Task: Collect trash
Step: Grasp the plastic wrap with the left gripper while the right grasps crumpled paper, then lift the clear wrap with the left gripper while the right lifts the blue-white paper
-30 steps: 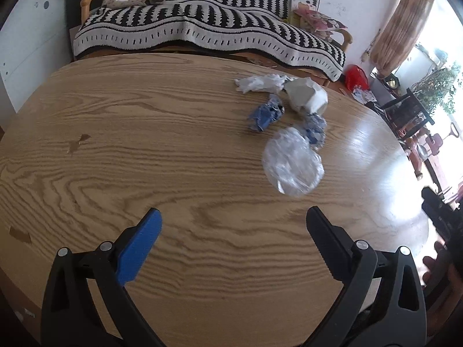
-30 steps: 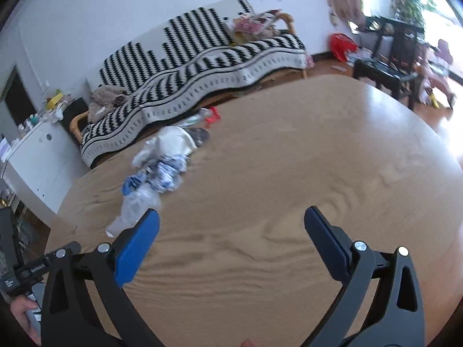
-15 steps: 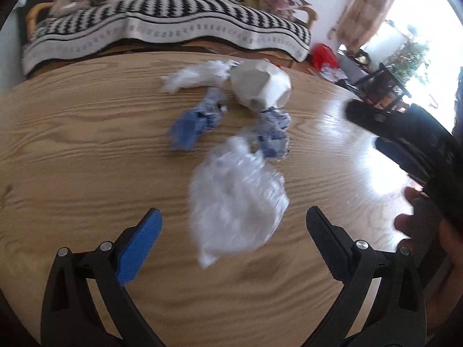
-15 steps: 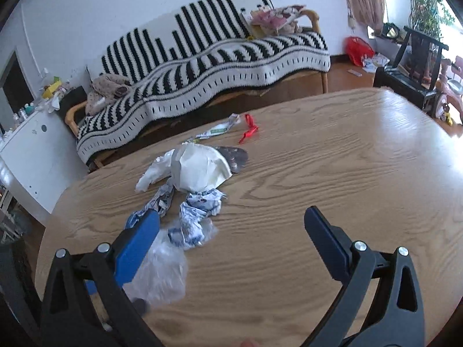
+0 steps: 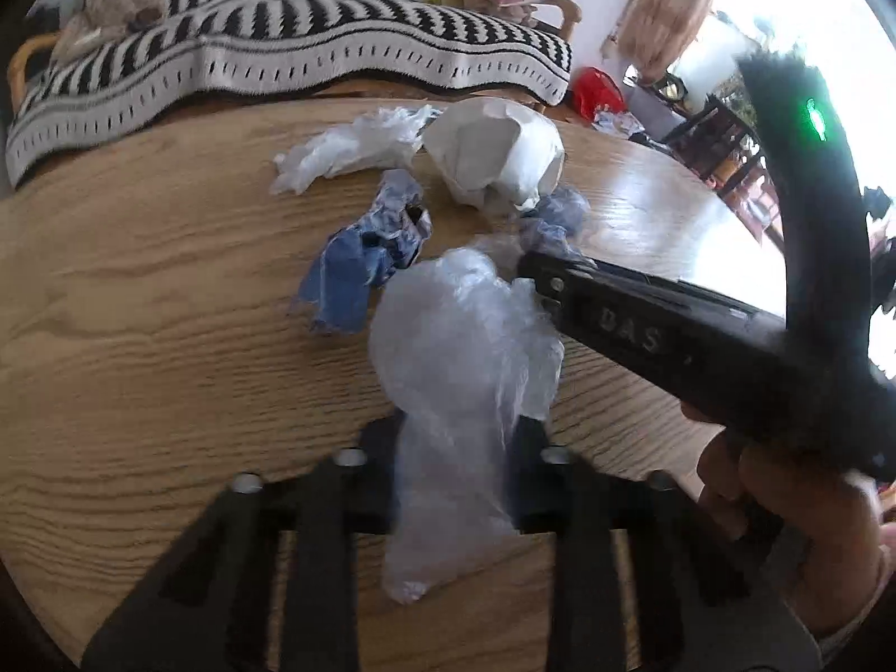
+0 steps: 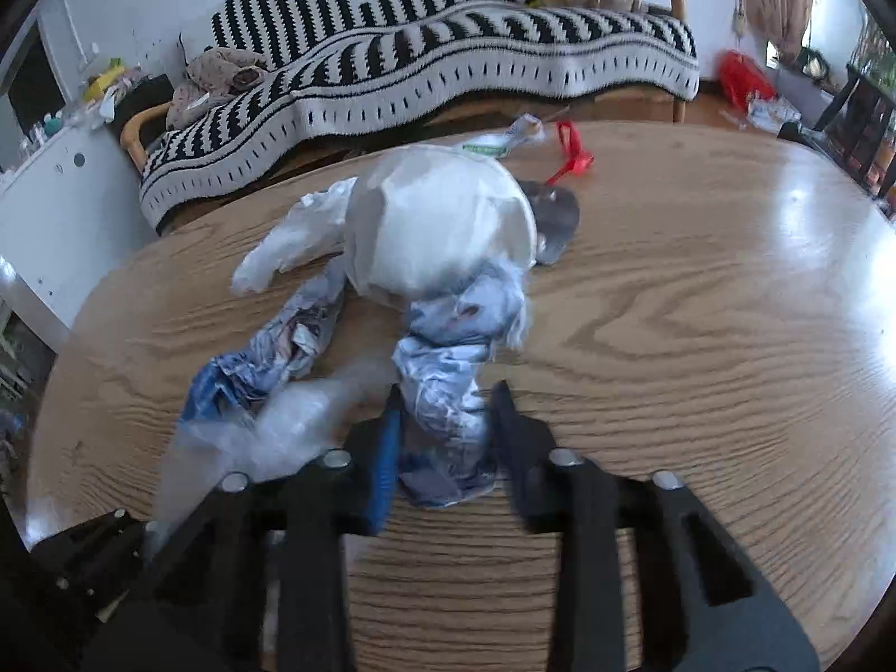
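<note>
The left gripper [image 5: 453, 437] pinches a clear plastic bag [image 5: 459, 347] near the table's [image 5: 140, 308] near edge. The right gripper [image 6: 445, 420] clamps a crumpled blue-white wrapper [image 6: 448, 392] just right of it.

A lived-in home, a sitting room: a sofa [image 6: 448, 50] draped in a black-and-white striped throw [image 5: 291, 50] runs along the white wall past the far edge of the wooden desk [image 6: 700, 347], clothes [image 6: 218, 75] heaped on it, curtains [image 5: 666, 5] hanging by a bright window.
</note>
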A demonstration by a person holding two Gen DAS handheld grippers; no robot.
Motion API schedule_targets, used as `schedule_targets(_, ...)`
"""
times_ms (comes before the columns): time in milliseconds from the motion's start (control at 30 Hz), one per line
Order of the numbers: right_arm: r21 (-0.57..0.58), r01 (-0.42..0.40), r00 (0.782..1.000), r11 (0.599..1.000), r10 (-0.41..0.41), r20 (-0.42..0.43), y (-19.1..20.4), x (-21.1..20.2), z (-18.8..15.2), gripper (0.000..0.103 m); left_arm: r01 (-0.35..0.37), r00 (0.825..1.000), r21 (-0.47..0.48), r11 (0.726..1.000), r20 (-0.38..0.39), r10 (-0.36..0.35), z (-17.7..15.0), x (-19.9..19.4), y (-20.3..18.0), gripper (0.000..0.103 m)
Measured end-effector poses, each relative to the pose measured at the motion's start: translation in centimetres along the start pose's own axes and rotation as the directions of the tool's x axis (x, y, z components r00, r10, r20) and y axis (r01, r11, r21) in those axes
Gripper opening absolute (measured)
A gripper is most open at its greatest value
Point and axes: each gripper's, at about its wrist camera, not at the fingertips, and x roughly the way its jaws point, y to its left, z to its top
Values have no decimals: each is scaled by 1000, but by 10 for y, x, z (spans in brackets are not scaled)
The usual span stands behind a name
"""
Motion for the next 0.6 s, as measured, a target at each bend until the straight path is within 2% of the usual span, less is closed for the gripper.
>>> schedule_targets(100, 29, -13, 999, 999, 12, 35, -9, -10, -2, 26, 42, 999, -45, 998, -10, -42, 1, -2, 4, 11)
schedule_targets(200, 46, -2, 997, 999, -1, 77, -17, -24, -5, 26, 41, 999, -34, 999, 9, -40, 1, -10, -1, 10)
schedule_targets(367, 96, 52, 990, 994, -64, 125, -45, -41, -13, 26, -10, 999, -17, 1000, 30, 11, -2, -15, -5, 6)
schedule_targets(467, 164, 36, 991, 986, -56, 121, -72, -44, -20, 26, -44, 998, -17, 999, 39, 44, -3, -18, 1, 4)
schedule_targets(600, 213, 70, 989, 975, -95, 110, -89, -42, -26, 26, -53, 996, -46, 998, 67, 56, -2, -31, 9, 3)
